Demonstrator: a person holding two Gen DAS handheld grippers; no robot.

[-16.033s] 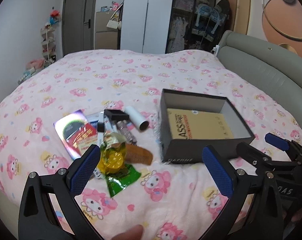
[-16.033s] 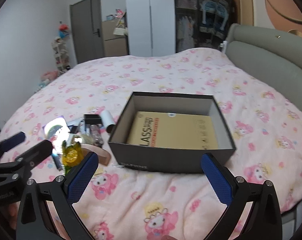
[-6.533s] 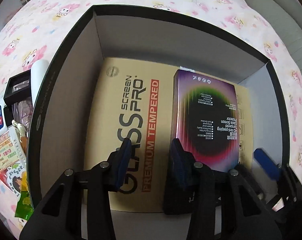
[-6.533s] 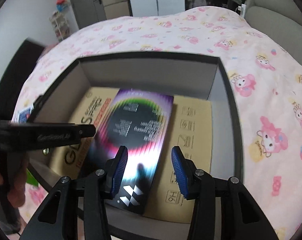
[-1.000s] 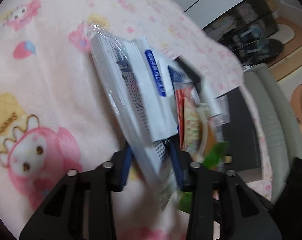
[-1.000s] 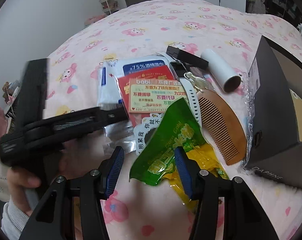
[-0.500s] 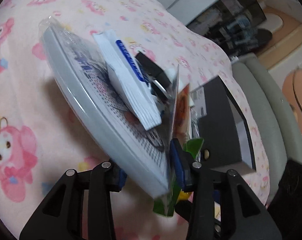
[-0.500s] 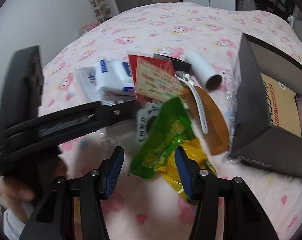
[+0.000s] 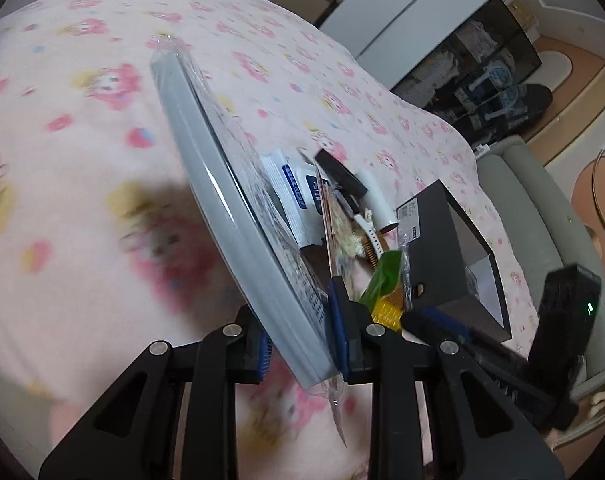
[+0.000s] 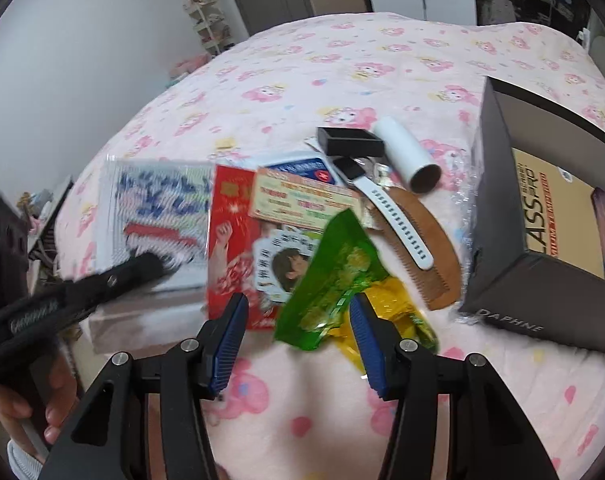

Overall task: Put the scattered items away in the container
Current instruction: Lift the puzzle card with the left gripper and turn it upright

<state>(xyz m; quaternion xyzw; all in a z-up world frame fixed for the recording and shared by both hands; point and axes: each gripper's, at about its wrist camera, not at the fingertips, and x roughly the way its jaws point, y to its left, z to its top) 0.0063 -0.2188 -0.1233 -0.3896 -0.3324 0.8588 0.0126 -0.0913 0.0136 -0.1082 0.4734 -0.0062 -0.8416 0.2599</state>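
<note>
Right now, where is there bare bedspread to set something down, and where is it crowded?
Free: the bedspread beyond the black tray and white roll, and the strip nearest the camera. Crowded: the pile from the red packet to the comb, against the box.

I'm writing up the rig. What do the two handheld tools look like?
Both, left tool and right tool, have matte black angular frames, silver screws at the joints, and two fingers with ribbed blue pads. A light cuff shows at one wrist.
</note>
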